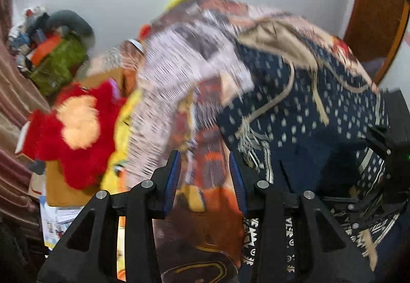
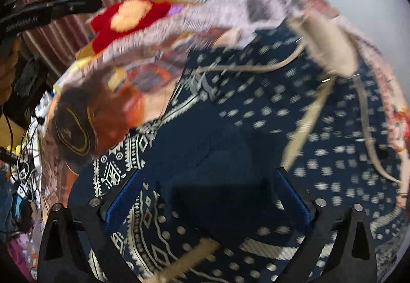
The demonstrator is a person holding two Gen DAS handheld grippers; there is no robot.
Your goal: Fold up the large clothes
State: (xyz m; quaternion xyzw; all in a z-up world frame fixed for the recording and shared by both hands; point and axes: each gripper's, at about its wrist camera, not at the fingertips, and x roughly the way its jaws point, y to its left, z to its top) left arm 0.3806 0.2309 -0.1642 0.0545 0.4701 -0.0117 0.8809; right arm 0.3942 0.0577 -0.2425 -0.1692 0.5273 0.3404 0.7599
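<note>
Garment (image 2: 320, 129) — navy, dotted, with tan drawstrings (image 2: 302, 126) — heaped on a patterned spread (image 1: 205, 172). Soft, limp, light by the look; best pinched at hem or corner. Left gripper (image 1: 205, 175) parted, clear of cloth; right gripper (image 2: 207, 195) spread wide over navy folds, grasping nothing.

We see a bed covered by a patterned bedsheet (image 1: 205, 134) in orange, brown and pale lilac (its print is blurred). Directly on it lies the navy garment (image 2: 256, 129) with white dots and beige ties, spread over the sheet, and beside the far edge rests a red plush toy (image 1: 74, 126).
</note>
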